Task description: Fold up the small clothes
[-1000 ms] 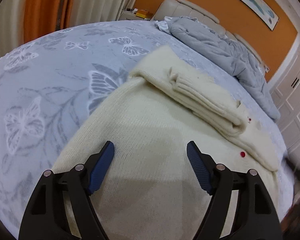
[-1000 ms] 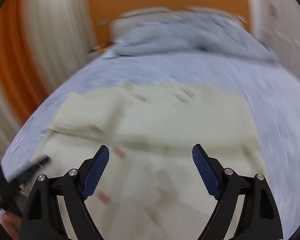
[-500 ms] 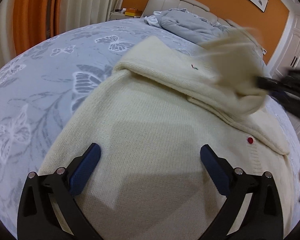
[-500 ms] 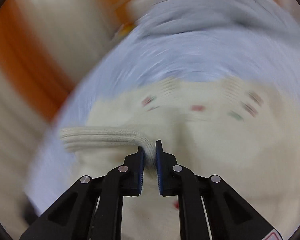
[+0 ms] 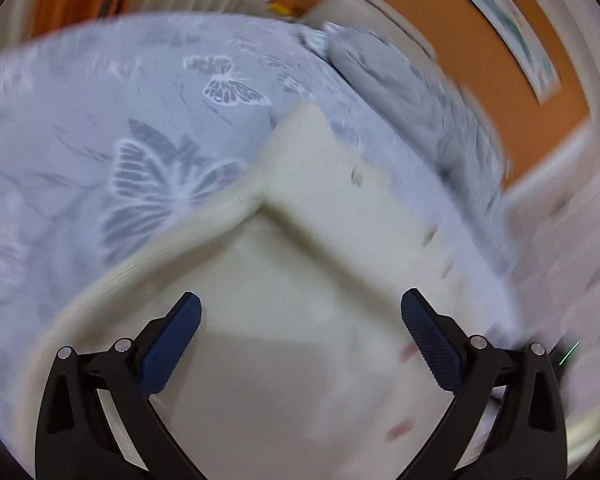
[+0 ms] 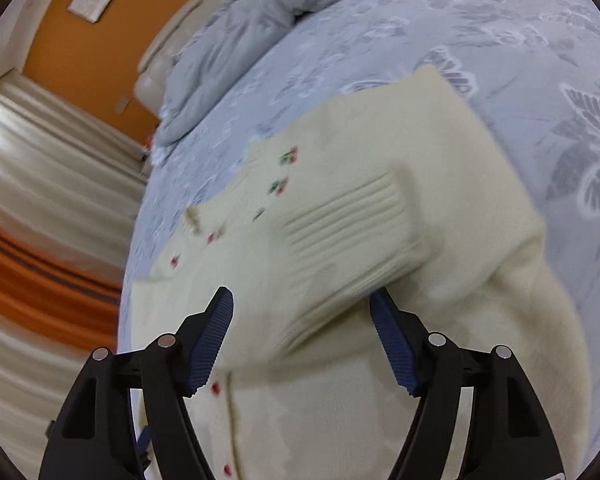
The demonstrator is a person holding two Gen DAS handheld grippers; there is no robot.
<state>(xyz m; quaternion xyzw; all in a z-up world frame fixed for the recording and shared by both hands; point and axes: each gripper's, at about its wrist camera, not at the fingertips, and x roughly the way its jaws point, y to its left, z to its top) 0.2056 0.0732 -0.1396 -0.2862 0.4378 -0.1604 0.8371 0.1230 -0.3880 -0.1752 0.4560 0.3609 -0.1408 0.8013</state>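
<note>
A small cream knit cardigan [image 5: 284,320] lies on the bed, with red buttons and small flower embroidery. In the right wrist view the cardigan [image 6: 340,420] has a sleeve folded across its body, and the ribbed cuff [image 6: 348,240] lies just beyond my right gripper [image 6: 302,340]. The right gripper is open and empty above the cardigan. My left gripper [image 5: 300,336] is open wide and empty over the cardigan's body. The left wrist view is blurred by motion.
The bed has a pale blue sheet with butterfly print [image 5: 148,184]. A crumpled grey duvet [image 5: 412,92] lies near the cream headboard [image 6: 160,64]. Orange wall and cream curtains [image 6: 40,184] stand behind. White cupboards [image 5: 580,240] are at the right.
My right gripper has let go of the sleeve cuff it held half a second ago and opened; the cuff now lies across the cardigan. My left gripper has shifted sideways, still open.
</note>
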